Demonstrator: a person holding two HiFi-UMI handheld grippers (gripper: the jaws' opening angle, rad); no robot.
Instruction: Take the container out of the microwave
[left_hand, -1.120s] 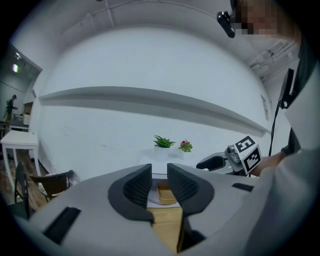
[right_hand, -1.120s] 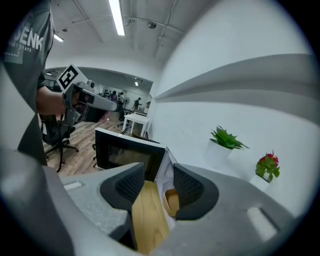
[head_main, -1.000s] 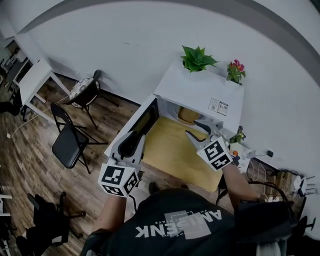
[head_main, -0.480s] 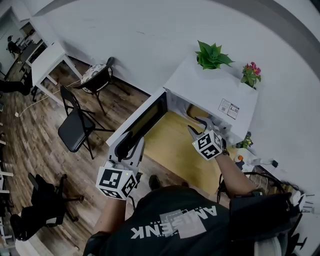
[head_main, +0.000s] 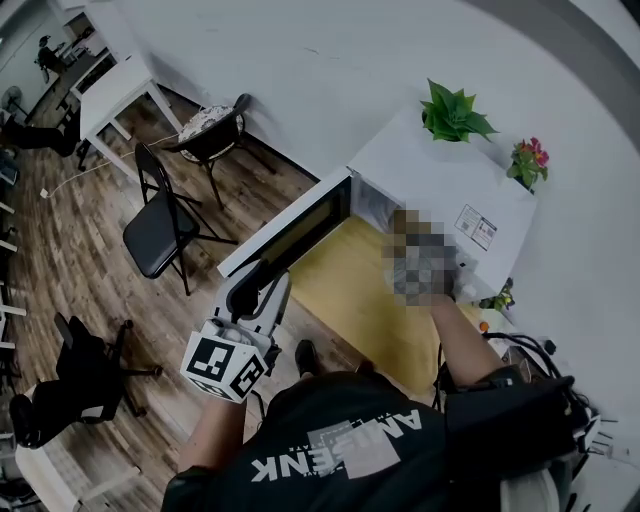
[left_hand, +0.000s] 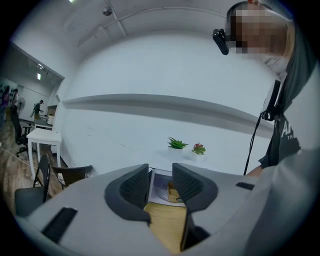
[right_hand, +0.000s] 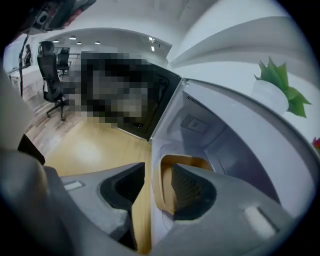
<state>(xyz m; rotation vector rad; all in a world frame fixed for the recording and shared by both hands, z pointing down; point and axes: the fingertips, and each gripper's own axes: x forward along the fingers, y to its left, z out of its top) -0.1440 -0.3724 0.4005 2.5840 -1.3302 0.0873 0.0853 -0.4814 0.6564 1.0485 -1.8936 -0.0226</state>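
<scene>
Container in the open microwave, right gripper at its near wall.

The container (right_hand: 163, 192) is a mustard-tan, open-topped tub with rounded corners and a thick, smooth rim. It sits upright on the floor of the white microwave (head_main: 440, 180), mouth up, at about 6 o'clock in the right gripper view. The gripper's right jaw covers so much of it that its long axis cannot be told. The right gripper (right_hand: 159, 170) has its jaws spread: the tub's near wall stands between them, one jaw over the tub's hollow, and the pads are not pressing on it. The microwave door (head_main: 300, 235) hangs open toward 10 o'clock in the head view, over the yellow table (head_main: 350, 300). The left gripper (left_hand: 161, 172), at 7 o'clock in that view, has its jaws wide and grips nothing.
</scene>
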